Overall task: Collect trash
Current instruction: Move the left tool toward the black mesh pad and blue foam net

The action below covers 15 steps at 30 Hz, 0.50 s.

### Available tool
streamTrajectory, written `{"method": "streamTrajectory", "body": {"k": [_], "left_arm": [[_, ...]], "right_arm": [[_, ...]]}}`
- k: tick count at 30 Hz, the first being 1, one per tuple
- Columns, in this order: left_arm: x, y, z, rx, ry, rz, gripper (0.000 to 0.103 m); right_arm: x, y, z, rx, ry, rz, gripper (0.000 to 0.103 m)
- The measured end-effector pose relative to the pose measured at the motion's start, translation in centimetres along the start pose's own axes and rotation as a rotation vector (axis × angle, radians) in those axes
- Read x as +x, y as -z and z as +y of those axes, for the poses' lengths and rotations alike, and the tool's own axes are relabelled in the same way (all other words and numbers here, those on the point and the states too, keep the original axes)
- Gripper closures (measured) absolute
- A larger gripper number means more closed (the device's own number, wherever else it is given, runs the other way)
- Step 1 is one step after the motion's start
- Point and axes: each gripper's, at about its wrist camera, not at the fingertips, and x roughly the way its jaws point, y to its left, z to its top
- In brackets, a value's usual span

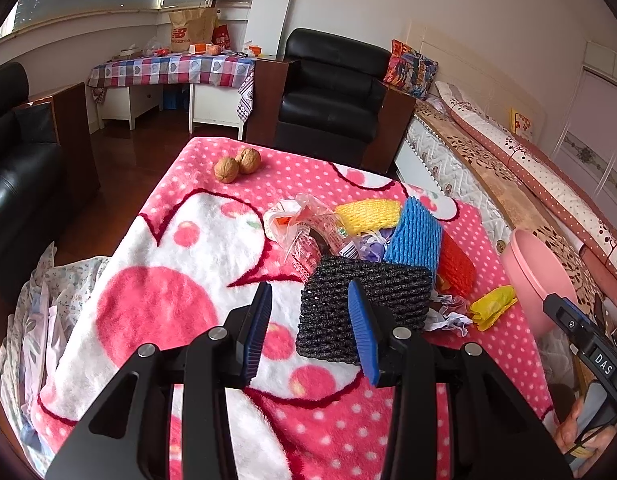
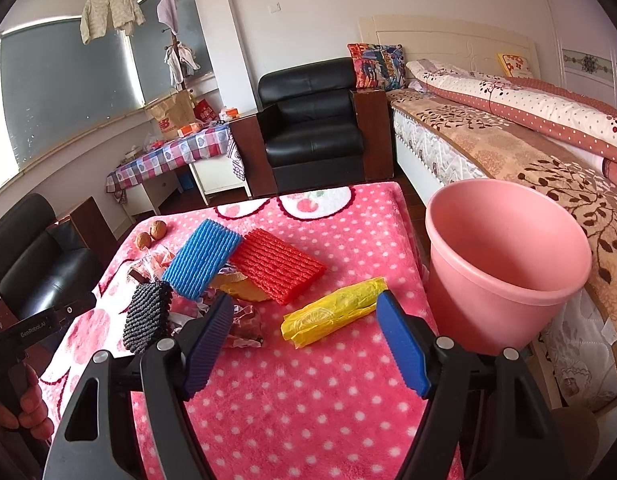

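Note:
A pile of trash lies on the pink dotted blanket [image 1: 180,312]: a black foam net [image 1: 328,308], a blue foam net [image 1: 416,236], a red foam net [image 2: 276,266], a yellow foam net [image 1: 366,214], clear plastic wrappers [image 1: 304,220] and a yellow plastic wrapper [image 2: 332,314]. A pink bin [image 2: 504,264] stands at the right edge. My left gripper [image 1: 310,330] is open and empty, its right finger over the black net. My right gripper [image 2: 304,340] is open and empty, just short of the yellow wrapper.
Two walnuts [image 1: 238,164] lie at the far left of the blanket. A black armchair [image 1: 332,92] stands beyond the table, a bed [image 2: 528,148] to the right, a black sofa [image 1: 16,176] to the left and a checked side table [image 1: 172,70] at the back.

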Motion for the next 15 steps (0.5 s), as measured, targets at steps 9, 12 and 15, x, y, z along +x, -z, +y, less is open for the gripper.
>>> {"method": "streamTrajectory", "body": {"k": [9, 12, 15], "left_arm": [[0.24, -0.26, 0.0, -0.002, -0.003, -0.005, 0.063], [0.31, -0.3, 0.06, -0.001, 0.003, -0.005, 0.063], [0.42, -0.28, 0.16, 0.001, 0.007, -0.006, 0.063]], "right_arm": [[0.34, 0.2, -0.1, 0.0, 0.008, 0.009, 0.03], [0.45, 0.21, -0.1, -0.001, 0.01, 0.016, 0.03], [0.65, 0.22, -0.12, 0.002, 0.016, 0.026, 0.03]]}}
